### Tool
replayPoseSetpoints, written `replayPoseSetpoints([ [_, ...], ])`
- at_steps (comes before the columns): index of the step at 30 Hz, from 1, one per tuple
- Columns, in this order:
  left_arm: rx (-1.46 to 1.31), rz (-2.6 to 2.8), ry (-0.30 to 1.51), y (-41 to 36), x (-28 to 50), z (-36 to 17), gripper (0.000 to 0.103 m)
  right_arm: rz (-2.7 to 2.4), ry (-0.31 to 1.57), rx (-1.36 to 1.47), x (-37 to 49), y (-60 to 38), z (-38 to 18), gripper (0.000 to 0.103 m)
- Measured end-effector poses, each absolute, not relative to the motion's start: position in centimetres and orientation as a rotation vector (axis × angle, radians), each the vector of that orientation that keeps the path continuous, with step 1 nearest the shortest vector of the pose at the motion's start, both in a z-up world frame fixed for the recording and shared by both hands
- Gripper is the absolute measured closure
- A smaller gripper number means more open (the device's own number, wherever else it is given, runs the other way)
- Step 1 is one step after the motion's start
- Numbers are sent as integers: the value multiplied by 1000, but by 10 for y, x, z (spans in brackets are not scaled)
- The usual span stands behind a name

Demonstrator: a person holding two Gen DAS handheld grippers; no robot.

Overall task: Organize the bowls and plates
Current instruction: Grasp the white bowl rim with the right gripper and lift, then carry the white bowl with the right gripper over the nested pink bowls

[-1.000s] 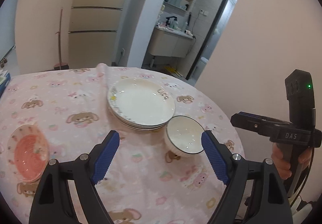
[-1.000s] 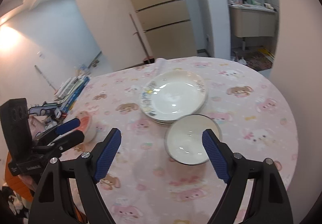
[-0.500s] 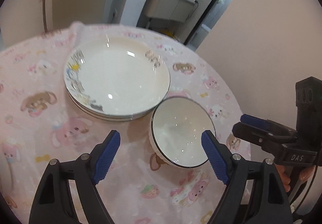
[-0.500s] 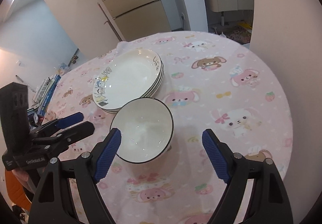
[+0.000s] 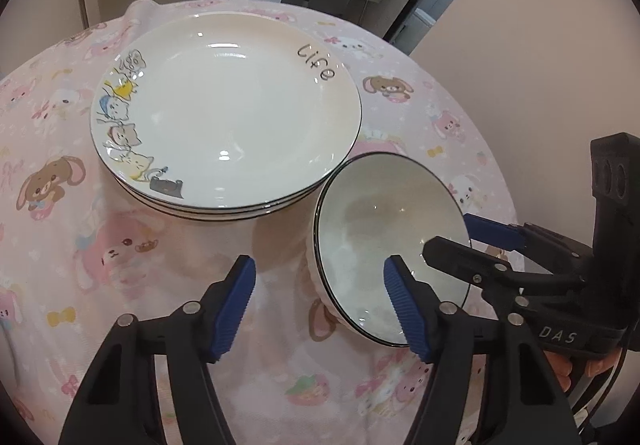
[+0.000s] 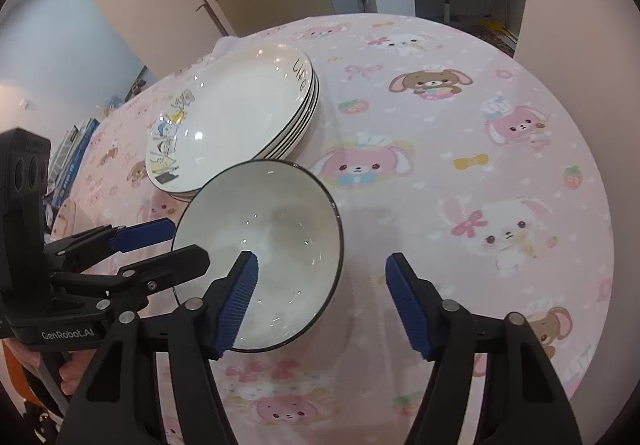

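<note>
A white bowl [image 5: 372,229] with a thin black rim stands on the pink tablecloth, touching the right front of a stack of white cartoon-printed plates [image 5: 228,113]. My left gripper [image 5: 320,305] straddles the bowl's near left rim, with one blue pad inside and the other outside. Its jaws are closing and the pads are not pressing the rim. My right gripper [image 6: 320,303] straddles the opposite rim of the bowl [image 6: 276,241] the same way, also closing without contact. Each gripper shows in the other's view, the right gripper [image 5: 448,235] and the left gripper [image 6: 190,241].
The round table [image 6: 520,93] wears a pink cloth with cartoon animals. Its edge curves close behind the bowl beside a plain wall [image 5: 540,45]. A pinkish dish [image 6: 66,211] peeks out behind the left gripper. Books [image 6: 74,153] lie beyond the table.
Both grippers have dropped and closed in on the bowl. Their jaws have narrowed, and each now has a pad inside the bowl. The bowl and plates have not moved.
</note>
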State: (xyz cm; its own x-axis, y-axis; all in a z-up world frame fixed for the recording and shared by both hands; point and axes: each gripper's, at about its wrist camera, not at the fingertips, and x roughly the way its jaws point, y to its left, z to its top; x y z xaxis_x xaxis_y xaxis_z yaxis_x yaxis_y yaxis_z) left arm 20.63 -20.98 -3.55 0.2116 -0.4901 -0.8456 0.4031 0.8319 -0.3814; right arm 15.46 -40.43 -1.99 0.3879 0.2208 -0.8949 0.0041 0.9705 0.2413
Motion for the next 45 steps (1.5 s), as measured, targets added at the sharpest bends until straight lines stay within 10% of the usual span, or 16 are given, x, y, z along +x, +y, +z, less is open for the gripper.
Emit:
replayPoseSetpoints([
  [11, -54, -616, 1248, -224, 218, -55, 44, 157, 1244, 240, 171, -398, -49, 71],
  [45, -18, -604, 1253, -232, 210, -54, 85, 195, 1247, 285, 163, -405, -44, 90],
])
